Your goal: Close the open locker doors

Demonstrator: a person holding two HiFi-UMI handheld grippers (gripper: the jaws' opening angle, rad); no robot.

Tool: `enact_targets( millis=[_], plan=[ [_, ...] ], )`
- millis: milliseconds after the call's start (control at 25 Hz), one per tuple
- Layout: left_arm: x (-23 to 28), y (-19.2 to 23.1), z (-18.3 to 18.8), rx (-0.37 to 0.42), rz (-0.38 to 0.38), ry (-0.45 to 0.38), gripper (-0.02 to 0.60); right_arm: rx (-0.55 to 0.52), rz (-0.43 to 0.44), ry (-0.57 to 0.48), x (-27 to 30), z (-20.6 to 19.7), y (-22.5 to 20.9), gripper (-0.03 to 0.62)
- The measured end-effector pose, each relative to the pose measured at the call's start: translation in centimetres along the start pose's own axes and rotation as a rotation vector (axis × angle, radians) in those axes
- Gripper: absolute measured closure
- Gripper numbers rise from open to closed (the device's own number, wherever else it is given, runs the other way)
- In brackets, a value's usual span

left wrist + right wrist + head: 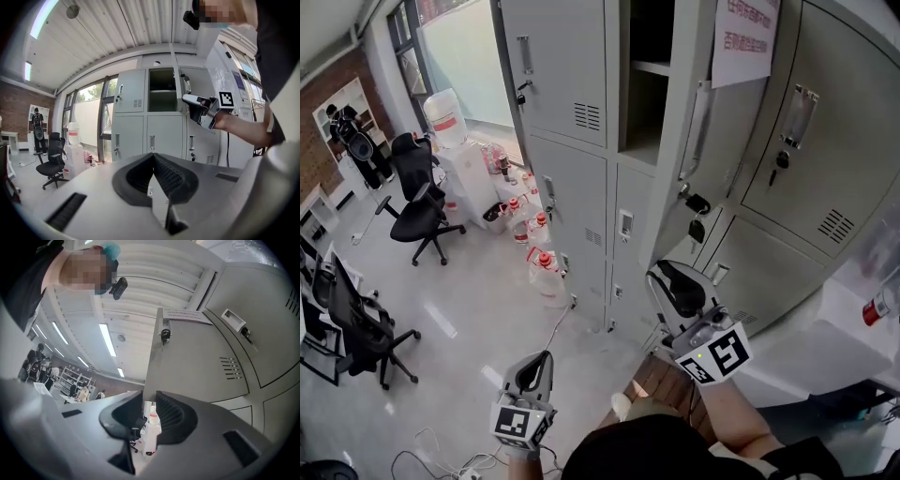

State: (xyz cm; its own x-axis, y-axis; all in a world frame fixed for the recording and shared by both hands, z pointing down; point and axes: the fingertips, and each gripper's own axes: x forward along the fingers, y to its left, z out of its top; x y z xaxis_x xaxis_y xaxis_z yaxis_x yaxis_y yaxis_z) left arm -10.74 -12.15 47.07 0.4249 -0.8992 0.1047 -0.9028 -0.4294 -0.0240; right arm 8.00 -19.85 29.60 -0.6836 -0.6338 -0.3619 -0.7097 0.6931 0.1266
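Office room with a pale glossy floor [478, 309]; a bank of grey lockers [572, 187] stands ahead. We log one open locker door [741, 150] in the top row, swung out, with keys [697, 203] hanging at its free edge. The right tongs [667, 277] sit below that edge, with a narrow gap and nothing held. The left tongs [544, 358] are low over the floor, tips together, empty.

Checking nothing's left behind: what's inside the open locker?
A shelf shows inside the open locker, with nothing seen below it; the dark section above it cannot be made out.
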Motion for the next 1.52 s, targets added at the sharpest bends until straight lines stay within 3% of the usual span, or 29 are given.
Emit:
enact_targets(
  millis=[760,960,1520],
  plan=[
    [1.4,4.1,-0.6,-0.014,0.175,0.02,0.572,0.055,0.11,-0.012,7.5,-3.1,-3.3,0.505],
    [1.8,4.2,0.0,-0.056,0.223,0.043,0.572,0.052,0.129,-0.018,9.2,-3.3,-4.4,0.505],
    [3.6,4.7,-0.5,-0.079,0.338,0.018,0.572,0.066,0.158,-0.003,13.1,-4.6,-7.8,0.505]
  ],
)
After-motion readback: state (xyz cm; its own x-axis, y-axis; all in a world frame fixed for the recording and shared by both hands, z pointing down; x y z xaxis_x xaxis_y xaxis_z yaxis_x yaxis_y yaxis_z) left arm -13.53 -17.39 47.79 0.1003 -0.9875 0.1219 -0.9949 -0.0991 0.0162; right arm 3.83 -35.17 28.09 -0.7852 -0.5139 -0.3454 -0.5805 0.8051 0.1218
